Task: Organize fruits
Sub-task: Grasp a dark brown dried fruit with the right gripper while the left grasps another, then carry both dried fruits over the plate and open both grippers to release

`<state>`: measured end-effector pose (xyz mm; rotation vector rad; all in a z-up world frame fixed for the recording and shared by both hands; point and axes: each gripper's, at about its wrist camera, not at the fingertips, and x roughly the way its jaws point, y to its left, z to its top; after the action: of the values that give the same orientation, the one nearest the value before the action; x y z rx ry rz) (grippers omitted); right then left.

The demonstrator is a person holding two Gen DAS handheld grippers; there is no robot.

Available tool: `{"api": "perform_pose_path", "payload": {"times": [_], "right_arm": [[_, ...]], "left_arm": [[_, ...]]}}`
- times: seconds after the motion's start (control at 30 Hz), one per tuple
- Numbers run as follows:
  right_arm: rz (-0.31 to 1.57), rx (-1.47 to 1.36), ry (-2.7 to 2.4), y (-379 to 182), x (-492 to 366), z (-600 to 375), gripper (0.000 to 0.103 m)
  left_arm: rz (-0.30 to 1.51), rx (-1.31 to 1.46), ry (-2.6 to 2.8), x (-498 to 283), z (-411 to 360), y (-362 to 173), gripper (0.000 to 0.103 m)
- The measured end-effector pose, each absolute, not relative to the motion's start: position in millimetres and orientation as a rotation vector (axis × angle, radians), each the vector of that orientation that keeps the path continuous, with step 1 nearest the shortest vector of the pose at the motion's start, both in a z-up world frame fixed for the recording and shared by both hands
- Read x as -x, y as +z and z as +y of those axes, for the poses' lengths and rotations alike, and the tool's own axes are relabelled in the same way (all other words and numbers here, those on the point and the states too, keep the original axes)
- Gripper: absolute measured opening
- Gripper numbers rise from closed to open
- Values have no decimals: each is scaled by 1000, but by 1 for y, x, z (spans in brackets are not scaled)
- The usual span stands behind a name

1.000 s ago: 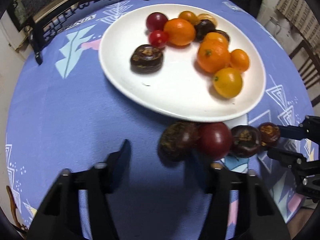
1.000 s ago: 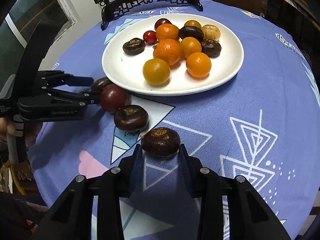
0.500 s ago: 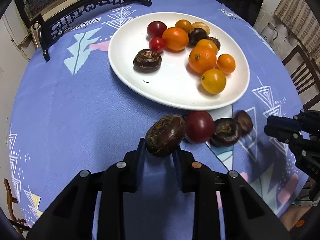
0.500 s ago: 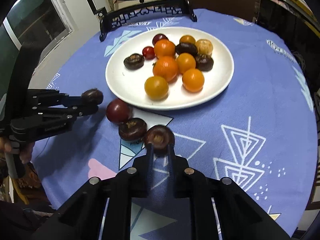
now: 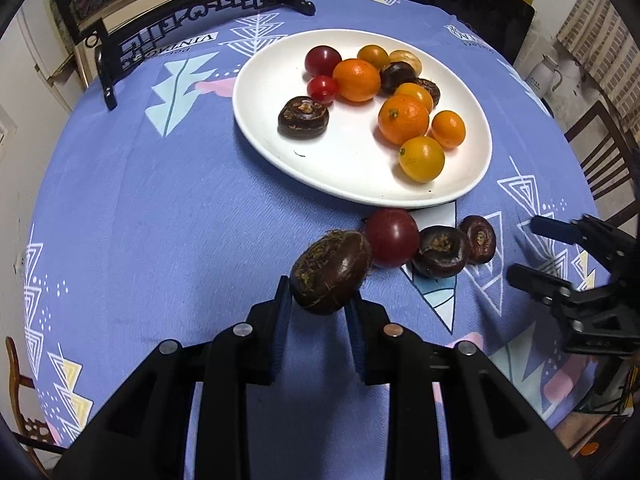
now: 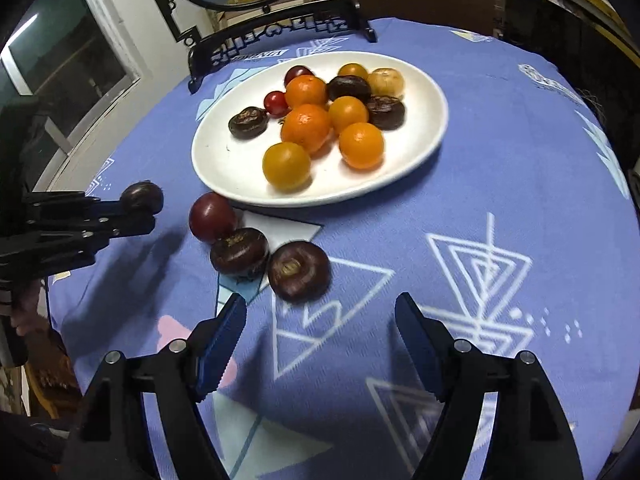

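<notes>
My left gripper (image 5: 320,292) is shut on a dark brown water chestnut (image 5: 331,272) and holds it just above the blue cloth. From the right wrist it shows at the left edge, left gripper (image 6: 138,210), chestnut (image 6: 142,197). My right gripper (image 6: 320,312) has its jaws opening with nothing between them. A second chestnut (image 6: 299,271) lies on the cloth just beyond its fingertips. Beside that one lie a third chestnut (image 6: 239,250) and a dark red fruit (image 6: 212,217). Behind them, the white plate (image 6: 224,160) holds several oranges, chestnuts and small red fruits.
A black carved stand (image 5: 192,12) with a round screen rises at the table's far edge. A wooden chair (image 5: 600,152) and a white kettle (image 5: 544,76) are off to the right. My right gripper (image 5: 532,248) hovers right of the loose fruit.
My left gripper closed on a chestnut and raised it off the cloth. My right gripper, shut on another chestnut before, has opened, and that chestnut lies on the cloth.
</notes>
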<state>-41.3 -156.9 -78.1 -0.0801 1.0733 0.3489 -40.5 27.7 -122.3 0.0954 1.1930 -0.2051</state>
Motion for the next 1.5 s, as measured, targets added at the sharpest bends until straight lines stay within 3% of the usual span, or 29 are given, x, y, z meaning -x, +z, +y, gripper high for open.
{"api": "perform_pose_path", "payload": {"times": [0.1,0.13,0.2,0.73,1.5], "right_arm": [[1079,147,370,-86,32,-144,76],[1081,199,380,-90,30,-137,67],[1112,260,408,-97,27,-127,37],[987,257,306,-28,34,-137,37],[898,91,304,10,-15,-156,37]], "left_arm": [[1196,-86,-195,42,30,-121,26],[1196,-87,-192,42,31,-121,26],[1195,-83,-189,43,32,-119,26],[1108,-99,-246,25,10,-80,26],[1043,-98,-228,-39,-10,-54,26]]}}
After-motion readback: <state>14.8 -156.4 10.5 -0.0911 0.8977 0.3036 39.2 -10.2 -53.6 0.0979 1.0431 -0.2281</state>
